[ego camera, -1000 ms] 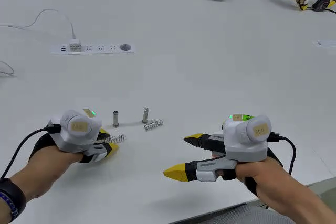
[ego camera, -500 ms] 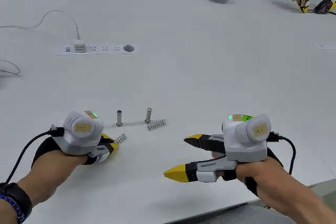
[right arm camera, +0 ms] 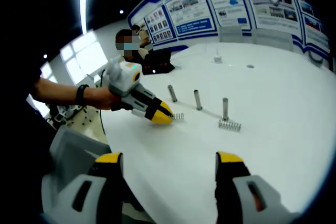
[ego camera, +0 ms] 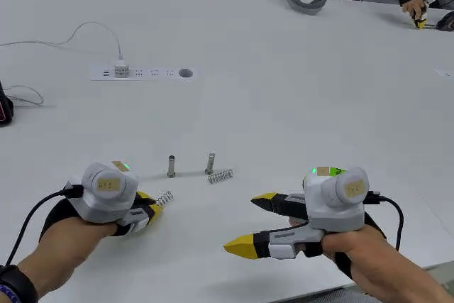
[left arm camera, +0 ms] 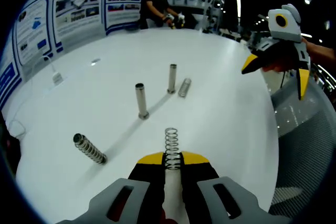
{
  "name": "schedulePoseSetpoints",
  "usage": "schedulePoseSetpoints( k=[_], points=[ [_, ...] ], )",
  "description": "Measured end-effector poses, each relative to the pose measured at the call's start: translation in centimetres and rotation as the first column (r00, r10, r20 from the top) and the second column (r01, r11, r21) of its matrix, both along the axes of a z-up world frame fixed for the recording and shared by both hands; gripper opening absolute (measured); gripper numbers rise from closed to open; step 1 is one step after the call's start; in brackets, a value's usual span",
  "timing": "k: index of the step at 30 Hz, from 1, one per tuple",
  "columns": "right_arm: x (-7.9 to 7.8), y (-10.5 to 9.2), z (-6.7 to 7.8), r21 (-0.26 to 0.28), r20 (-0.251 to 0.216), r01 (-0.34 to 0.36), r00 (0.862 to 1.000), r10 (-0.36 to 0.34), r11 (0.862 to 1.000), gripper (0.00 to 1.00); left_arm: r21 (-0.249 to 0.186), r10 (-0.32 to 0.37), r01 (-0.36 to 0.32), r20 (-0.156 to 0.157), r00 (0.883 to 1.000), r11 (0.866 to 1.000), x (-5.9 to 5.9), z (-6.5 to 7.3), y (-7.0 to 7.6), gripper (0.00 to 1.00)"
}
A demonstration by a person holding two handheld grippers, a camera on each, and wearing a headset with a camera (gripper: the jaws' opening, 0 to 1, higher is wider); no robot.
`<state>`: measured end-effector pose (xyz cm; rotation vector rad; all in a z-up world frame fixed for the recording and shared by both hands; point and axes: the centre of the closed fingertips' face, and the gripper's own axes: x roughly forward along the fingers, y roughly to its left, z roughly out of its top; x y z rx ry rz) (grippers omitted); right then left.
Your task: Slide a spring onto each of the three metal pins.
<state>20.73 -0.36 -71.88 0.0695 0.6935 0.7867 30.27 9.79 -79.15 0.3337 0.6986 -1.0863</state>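
1. Left gripper (left arm camera: pixel 170 160) pinched a spring (left arm camera: pixel 171 137) by one end; right gripper (ego camera: pixel 251 223) gaped wide, empty.
2. Spring seemed light and bendy: best held near the end.
3. Nearest bare pin (left arm camera: pixel 140 100) stood at its 11 o'clock in the left gripper view.

My head view looks forward and down over the white table (ego camera: pixel 298 90), from above and behind the left gripper (ego camera: pixel 151 208) and right gripper (ego camera: pixel 250 223). My left gripper view sits low and close, looking past the spring (left arm camera: pixel 171 145) at its tips to the pins (left arm camera: pixel 140 100) just ahead. My right gripper view faces the same pins from farther off, on the opposite side. Each catches the other gripper.
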Motion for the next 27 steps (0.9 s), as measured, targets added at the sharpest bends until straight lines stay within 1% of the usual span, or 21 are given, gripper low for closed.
schedulePoseSetpoints(
  k=[5,12,21,27],
  points=[
    [0.4,0.7,0.0,0.006,0.000,-0.013,1.000,0.013,1.000,0.73,-0.011,0.010,-0.010,0.007,1.000,1.000,-0.2,0.6,0.7,0.10],
    [1.1,1.7,0.1,0.014,0.001,-0.031,1.000,0.031,0.999,0.72,-0.017,0.020,-0.019,0.015,1.000,1.000,-0.4,1.1,1.7,0.10],
    [1.6,2.8,-0.2,0.018,-0.007,-0.051,0.999,0.051,0.999,0.71,-0.028,0.033,-0.033,0.021,0.999,0.999,-0.8,1.8,2.8,0.10],
    [1.9,3.7,-0.3,0.023,-0.009,-0.074,0.997,0.074,0.997,0.70,-0.032,0.039,-0.038,0.034,0.999,0.999,-1.7,2.5,3.4,0.10]
  ],
)
